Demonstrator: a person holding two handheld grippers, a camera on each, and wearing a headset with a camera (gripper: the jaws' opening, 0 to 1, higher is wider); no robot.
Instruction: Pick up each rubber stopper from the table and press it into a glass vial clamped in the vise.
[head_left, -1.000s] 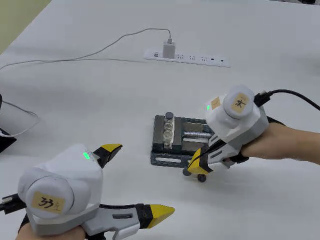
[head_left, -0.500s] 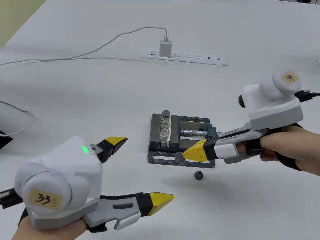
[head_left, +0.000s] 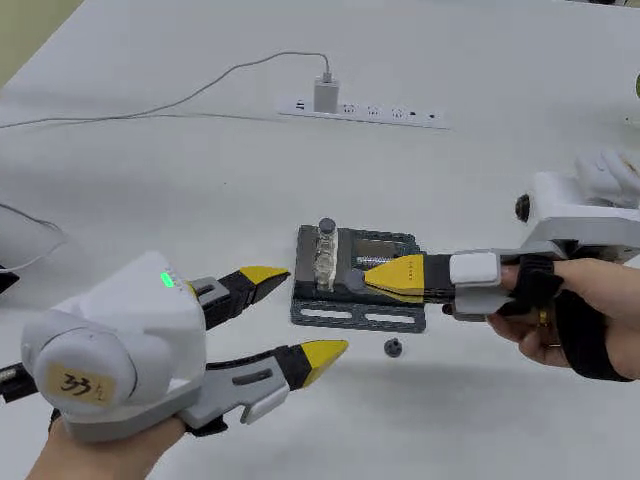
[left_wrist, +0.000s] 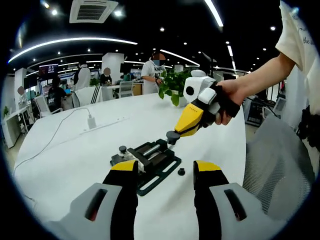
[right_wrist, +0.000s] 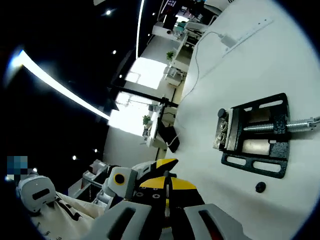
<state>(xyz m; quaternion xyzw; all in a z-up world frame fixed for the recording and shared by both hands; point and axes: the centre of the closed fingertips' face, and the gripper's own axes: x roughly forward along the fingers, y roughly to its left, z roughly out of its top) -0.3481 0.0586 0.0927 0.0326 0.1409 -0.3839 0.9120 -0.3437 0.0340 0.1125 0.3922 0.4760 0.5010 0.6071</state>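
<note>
The right gripper has risen to the vise at mid-frame, fingers clamped on a rubber stopper; the vise's glass vial stands capped. The left gripper hovers lower left, fingers apart.

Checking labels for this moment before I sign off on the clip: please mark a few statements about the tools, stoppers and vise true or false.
1. The left tool is open and holds nothing. True.
2. The right tool is shut on a rubber stopper. True.
3. No stopper lies on the table. False: a loose stopper lies there, just in front of the vise.
4. Nothing in the vise carries a stopper. False: a dark stopper sits on top of the clamped vial.
5. A white charger is plugged into the power strip. True.
</note>
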